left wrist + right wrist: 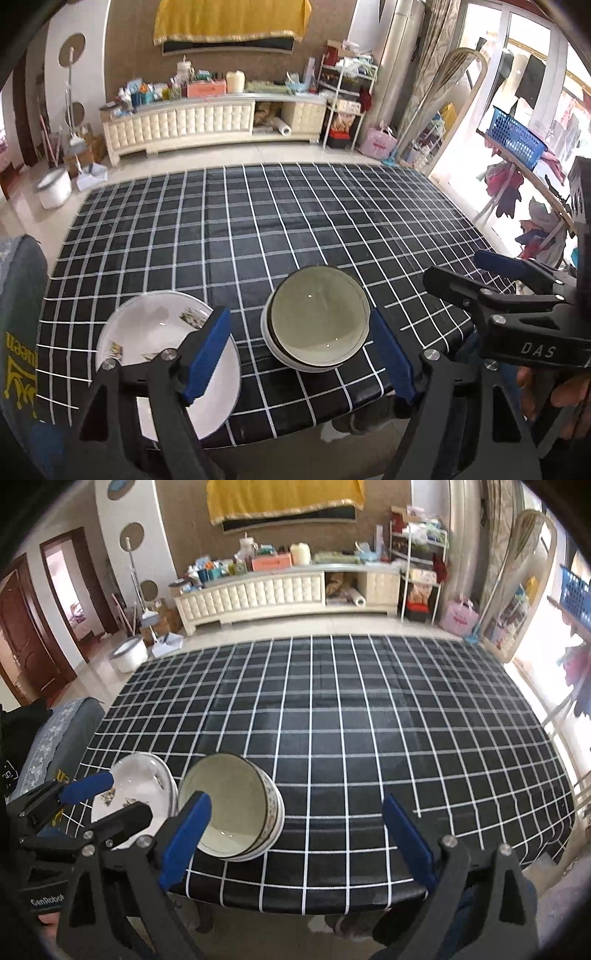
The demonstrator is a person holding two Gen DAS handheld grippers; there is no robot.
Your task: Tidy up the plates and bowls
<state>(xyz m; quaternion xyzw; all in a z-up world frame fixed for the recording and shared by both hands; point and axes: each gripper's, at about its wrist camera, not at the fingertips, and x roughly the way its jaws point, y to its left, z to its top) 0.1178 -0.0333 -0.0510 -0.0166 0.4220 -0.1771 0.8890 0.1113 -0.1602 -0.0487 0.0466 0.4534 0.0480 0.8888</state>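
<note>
While both grippers hang back off the near edge of the table (332, 709), neither is holding anything: the left gripper (301, 350) has its fingers spread wide with the bowl stack (316, 325) framed between them, not touching, and the right gripper (295, 842) is just as wide apart over bare checked cloth.

Count-wise I see one stack of bowls, at least two nested going by the rims (can't be sure of more), and a plate stack (140, 794) just beside it toward the near left corner; looks like two plates from the right view, only one obvious from the left.

Main worry imo: everything sits close to the near edge, and glazed rims are slippery. Clamp one rim off-centre and the nested bowls could tilt apart, knock the plates, or slide off.
</note>
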